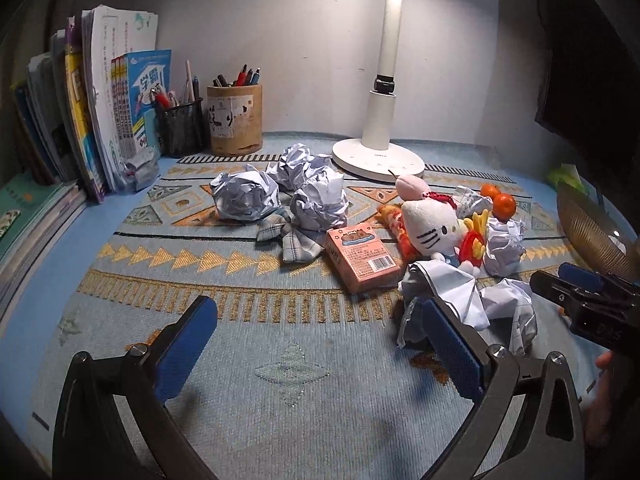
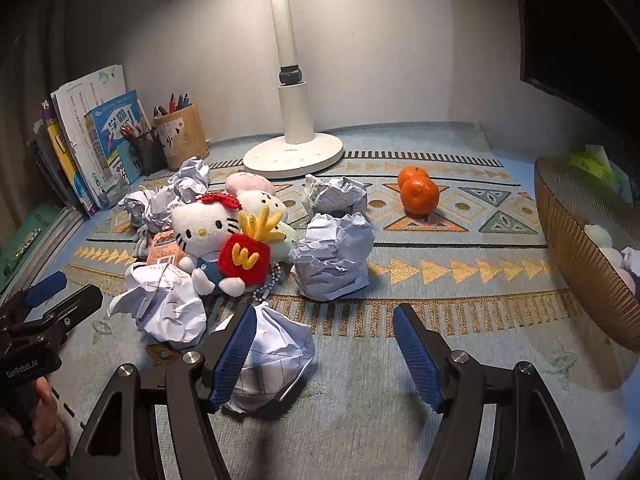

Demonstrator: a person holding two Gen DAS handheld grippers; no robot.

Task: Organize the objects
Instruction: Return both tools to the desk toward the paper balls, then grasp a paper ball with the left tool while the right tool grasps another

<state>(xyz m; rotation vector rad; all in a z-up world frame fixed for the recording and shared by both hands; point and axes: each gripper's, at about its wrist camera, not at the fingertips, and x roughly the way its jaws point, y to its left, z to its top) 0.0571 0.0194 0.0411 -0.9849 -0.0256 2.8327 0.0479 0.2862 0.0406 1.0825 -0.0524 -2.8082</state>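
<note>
Crumpled paper balls lie across the patterned mat (image 1: 248, 380): several near the back (image 1: 245, 196) and more by a cat plush (image 1: 430, 227) with a red fries charm (image 2: 245, 256). A pink box (image 1: 362, 258), a plaid cloth (image 1: 290, 238) and two tangerines (image 2: 418, 192) lie among them. My left gripper (image 1: 318, 308) hangs open over bare mat, with a paper ball (image 1: 444, 284) just beyond its right finger. My right gripper (image 2: 325, 314) is open too, and a paper ball (image 2: 280, 344) lies against the inner side of its left finger, not pinched.
A white lamp base (image 2: 294, 156) stands at the back. Books (image 1: 100, 112) and two pen holders (image 1: 235, 118) fill the back left corner. A ribbed brown basket (image 2: 580, 256) holding soft items sits at the right edge. A dark monitor (image 1: 588, 60) hangs at the upper right.
</note>
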